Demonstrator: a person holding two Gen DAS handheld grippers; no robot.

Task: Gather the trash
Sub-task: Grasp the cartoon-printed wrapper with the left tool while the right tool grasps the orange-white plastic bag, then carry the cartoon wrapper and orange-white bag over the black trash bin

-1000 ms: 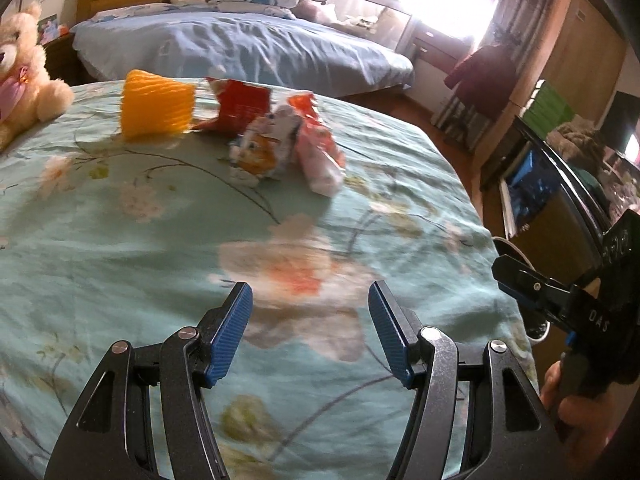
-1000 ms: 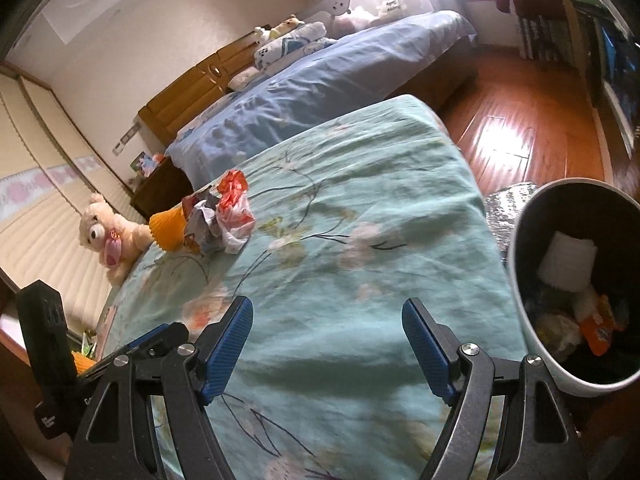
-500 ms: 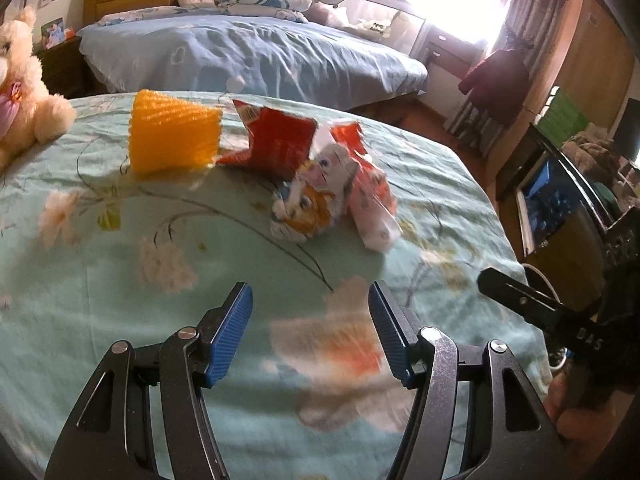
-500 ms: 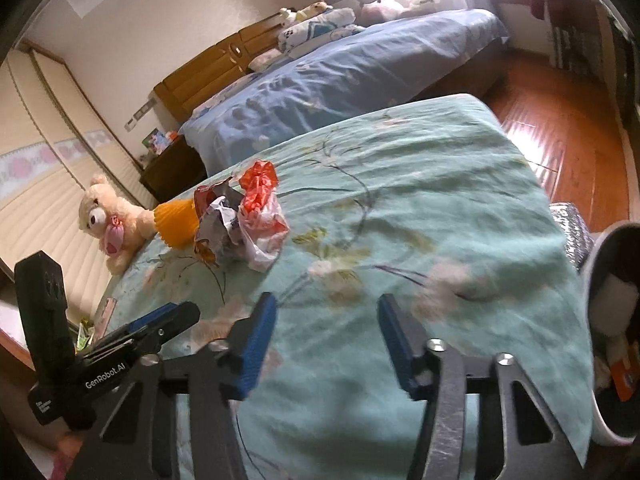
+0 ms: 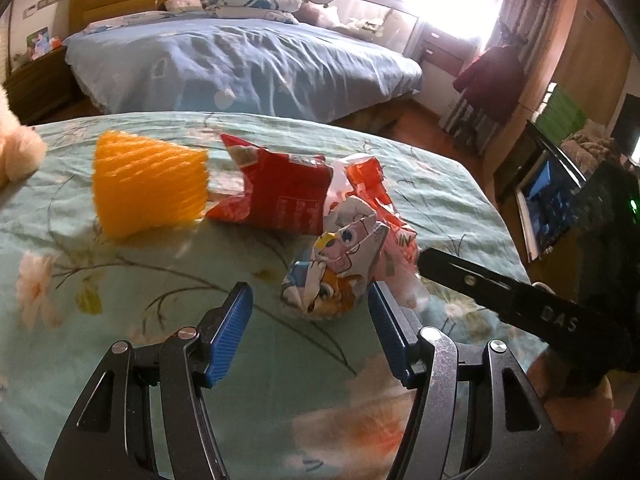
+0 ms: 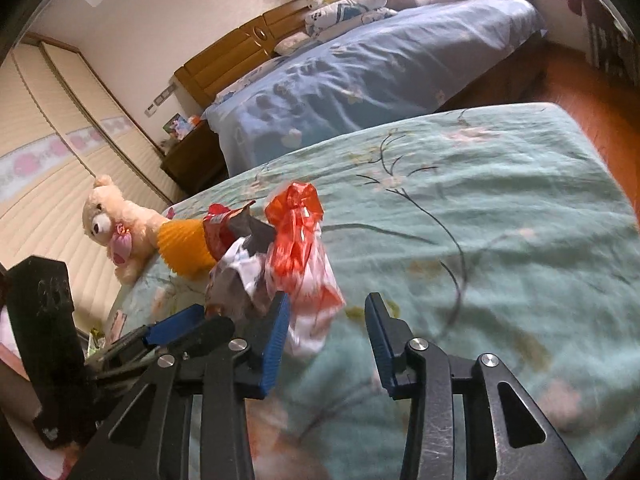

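A pile of trash lies on the green floral bedspread (image 5: 120, 304): an orange foam net (image 5: 148, 184), a red snack wrapper (image 5: 284, 196), a crumpled cartoon wrapper (image 5: 332, 276) and a red-and-white plastic bag (image 6: 300, 248). My left gripper (image 5: 310, 332) is open, and the cartoon wrapper sits just ahead of its fingertips, untouched. My right gripper (image 6: 328, 340) has its jaws closing. The bag's lower end lies between its fingertips, near the left pad, and is not pinched. One right finger (image 5: 480, 284) reaches in beside the pile in the left wrist view.
A cream teddy bear (image 6: 116, 228) sits at the bedspread's left edge, beyond the net. A second bed with a blue cover (image 5: 240, 64) stands behind. Wooden floor (image 6: 592, 92) and a dark cabinet with a screen (image 5: 552, 204) lie off the right edge.
Both grippers have closed in on the trash pile, which now looms larger. The right jaws have narrowed. The white bin has left the right wrist view.
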